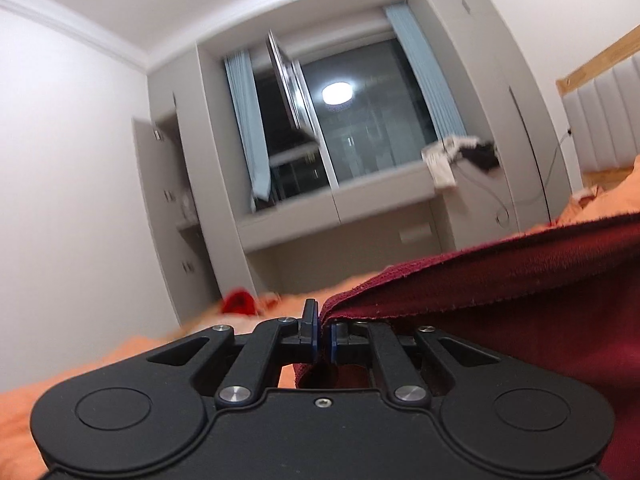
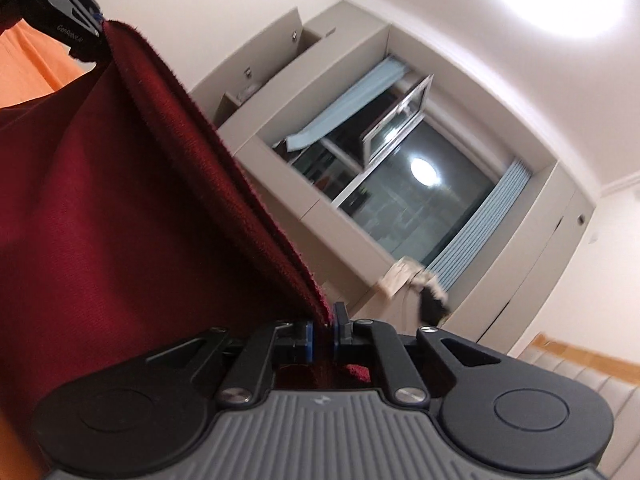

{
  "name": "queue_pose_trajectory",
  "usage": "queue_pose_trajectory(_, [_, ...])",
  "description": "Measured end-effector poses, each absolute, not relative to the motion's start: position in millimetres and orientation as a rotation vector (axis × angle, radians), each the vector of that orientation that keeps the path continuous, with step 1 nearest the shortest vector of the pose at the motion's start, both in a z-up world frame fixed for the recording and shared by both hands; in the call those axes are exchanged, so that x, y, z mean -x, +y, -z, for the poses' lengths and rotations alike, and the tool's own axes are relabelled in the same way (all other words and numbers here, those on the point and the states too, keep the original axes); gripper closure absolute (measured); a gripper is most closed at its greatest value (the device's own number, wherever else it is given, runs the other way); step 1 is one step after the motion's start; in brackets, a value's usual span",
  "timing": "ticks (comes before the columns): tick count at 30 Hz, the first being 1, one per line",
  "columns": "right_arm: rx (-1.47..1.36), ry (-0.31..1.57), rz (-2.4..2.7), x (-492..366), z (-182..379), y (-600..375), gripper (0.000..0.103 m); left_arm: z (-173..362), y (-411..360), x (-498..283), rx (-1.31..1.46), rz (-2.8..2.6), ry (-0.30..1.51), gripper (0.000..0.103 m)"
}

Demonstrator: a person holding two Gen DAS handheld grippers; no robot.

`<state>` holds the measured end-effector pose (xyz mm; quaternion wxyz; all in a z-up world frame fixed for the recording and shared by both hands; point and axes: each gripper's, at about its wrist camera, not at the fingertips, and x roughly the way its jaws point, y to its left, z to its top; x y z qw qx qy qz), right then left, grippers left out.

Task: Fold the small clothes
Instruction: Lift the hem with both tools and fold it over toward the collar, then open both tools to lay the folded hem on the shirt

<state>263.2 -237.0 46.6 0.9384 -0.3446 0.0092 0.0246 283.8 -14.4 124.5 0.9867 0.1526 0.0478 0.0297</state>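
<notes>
A dark red garment [image 1: 520, 292] is stretched in the air between my two grippers. My left gripper [image 1: 323, 334] is shut on one corner of its edge; the cloth runs off to the right. My right gripper [image 2: 324, 334] is shut on another corner of the same dark red garment [image 2: 120, 200], which runs up and left to the left gripper [image 2: 86, 24] at the top left corner of the right wrist view. Both views tilt up toward the room.
An orange bed cover [image 1: 80, 376] lies below. A bright red cloth [image 1: 239, 301] sits at its far edge. A grey window wall unit [image 1: 352, 200] faces me, with light and dark clothes [image 1: 460, 156] on its sill. A padded headboard [image 1: 604, 112] is at the right.
</notes>
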Motion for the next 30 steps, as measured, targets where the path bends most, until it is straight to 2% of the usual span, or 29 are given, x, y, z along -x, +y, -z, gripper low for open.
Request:
queue_pose_trajectory(11, [0.715, 0.183, -0.134, -352, -2, -241, 0.091, -73, -6, -395, -0.318, -0.072, 0.337, 0.096])
queue_pose_trajectory(14, [0.705, 0.196, -0.135, -356, 5, -242, 0.083, -59, 1, -410, -0.272, -0.065, 0.401, 0.096])
queue_pose_trajectory(19, [0.685, 0.22, -0.125, -361, 9, -249, 0.052, -40, 20, -420, -0.186, -0.052, 0.49, 0.092])
queue_pose_trajectory(20, [0.679, 0.231, -0.125, -362, 10, -249, 0.046, -37, 20, -419, -0.176, -0.053, 0.495, 0.088])
queue_pose_trajectory(22, [0.658, 0.25, -0.122, -361, 11, -253, 0.02, -34, 23, -417, -0.164, -0.058, 0.498, 0.08])
queue_pose_trajectory(24, [0.635, 0.26, -0.109, -360, 11, -259, 0.012, -30, 25, -412, -0.16, -0.07, 0.499, 0.063])
queue_pose_trajectory(25, [0.621, 0.266, -0.104, -361, 11, -262, 0.011, -29, 26, -411, -0.155, -0.077, 0.5, 0.058])
queue_pose_trajectory(27, [0.585, 0.285, -0.093, -363, 7, -268, 0.008, -28, 29, -409, -0.137, -0.079, 0.501, 0.042])
queue_pose_trajectory(30, [0.519, 0.32, -0.084, -364, 6, -278, 0.004, -29, 34, -406, -0.108, -0.089, 0.502, 0.028])
